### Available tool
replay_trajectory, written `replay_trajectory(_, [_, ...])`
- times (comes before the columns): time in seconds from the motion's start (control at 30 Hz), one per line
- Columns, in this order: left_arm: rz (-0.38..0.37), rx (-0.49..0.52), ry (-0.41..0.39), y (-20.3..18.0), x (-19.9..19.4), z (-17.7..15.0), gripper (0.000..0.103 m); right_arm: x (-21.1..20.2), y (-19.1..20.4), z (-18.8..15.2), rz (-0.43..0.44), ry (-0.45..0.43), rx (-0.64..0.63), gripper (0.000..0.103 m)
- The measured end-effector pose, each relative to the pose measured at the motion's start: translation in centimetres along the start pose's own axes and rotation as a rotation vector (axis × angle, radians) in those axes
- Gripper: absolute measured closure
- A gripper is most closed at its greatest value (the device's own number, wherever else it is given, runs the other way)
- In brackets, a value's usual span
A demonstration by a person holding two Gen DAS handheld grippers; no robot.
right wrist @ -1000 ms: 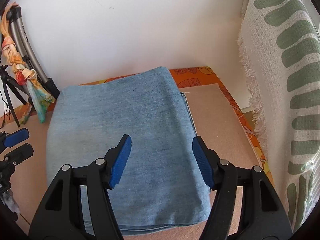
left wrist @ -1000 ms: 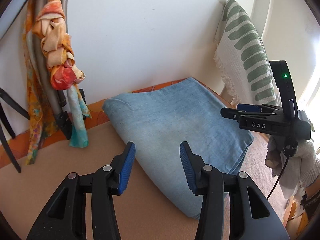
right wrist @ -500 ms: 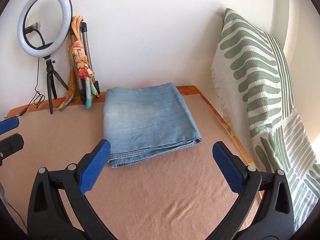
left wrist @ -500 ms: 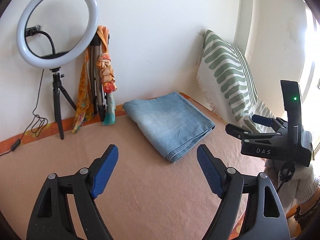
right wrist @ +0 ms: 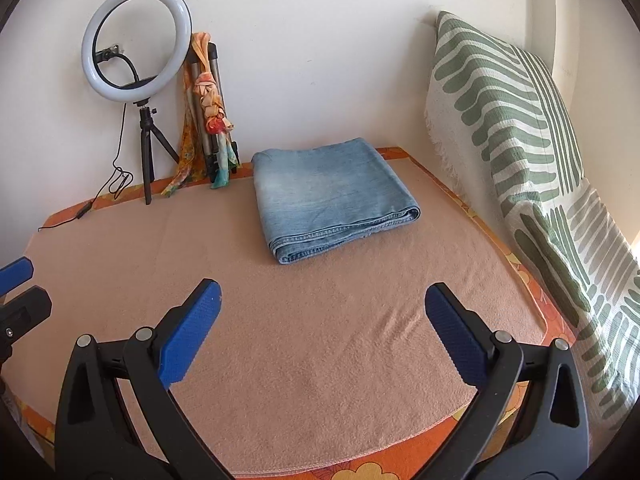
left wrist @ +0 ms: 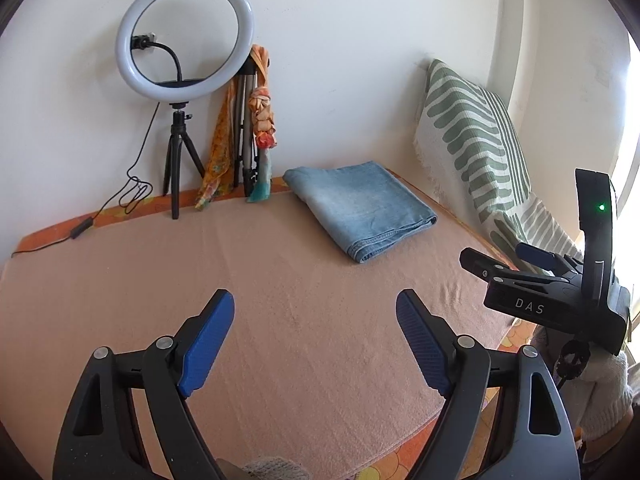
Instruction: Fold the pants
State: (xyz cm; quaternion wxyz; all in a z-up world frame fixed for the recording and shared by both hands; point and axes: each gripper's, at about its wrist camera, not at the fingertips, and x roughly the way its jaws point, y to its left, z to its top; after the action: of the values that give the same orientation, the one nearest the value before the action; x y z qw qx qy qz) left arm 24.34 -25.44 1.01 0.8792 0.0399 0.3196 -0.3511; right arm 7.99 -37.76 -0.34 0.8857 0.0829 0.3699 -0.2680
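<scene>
The light blue denim pants (left wrist: 360,208) lie folded into a flat rectangle at the far right of the peach blanket (left wrist: 280,300), close to the wall. From the right wrist the pants (right wrist: 332,196) show stacked hems facing me. My left gripper (left wrist: 314,300) hovers well back from them, its jaws opening with nothing between them. My right gripper (right wrist: 323,292) stands open and empty, likewise well short of the pants. It also shows in the left wrist view, where the right gripper (left wrist: 496,256) sits at the right. The left gripper (right wrist: 20,288) peeks in at the left edge.
A ring light (left wrist: 184,36) on a small tripod and a folded tripod wrapped in an orange scarf (left wrist: 260,120) stand against the back wall. A black cable (left wrist: 80,232) trails left. A green-striped throw (right wrist: 520,140) covers the right side. The blanket's front edge (right wrist: 320,460) is near.
Both grippers have pulled back and up from the folded pants, which now lie far off. Both sets of jaws have widened. The ring light and tripods have come into view.
</scene>
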Motion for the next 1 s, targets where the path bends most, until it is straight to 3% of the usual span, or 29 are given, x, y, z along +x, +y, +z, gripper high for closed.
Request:
replay_trajectory(0.07, [-0.003,-0.018,-0.009,0.3,-0.2,-0.5,0.015,-0.1,-0.1,-0.5,-0.006,-0.005,0.010,0.000])
replay_trajectory(0.17, [0.016,-0.008,-0.001,0.6,-0.2,-0.7,0.000,-0.1,-0.1,-0.9,-0.007,-0.005,0.011,0.000])
replay_trajectory(0.43, [0.037,-0.086,0.008,2.3,-0.1,-1.8,0.000,-0.3,-0.3,-1.3,-0.004,-0.012,0.021,0.000])
replay_trajectory(0.6, [0.049,-0.043,-0.060,2.0,-0.9,-2.5,0.000,-0.8,-0.3,-1.7,-0.028,-0.027,0.004,0.000])
replay_trajectory(1.0, [0.025,-0.008,-0.010,1.4,0.0,-2.8,0.000,-1.5,-0.7,-1.8,-0.038,-0.037,0.012,0.000])
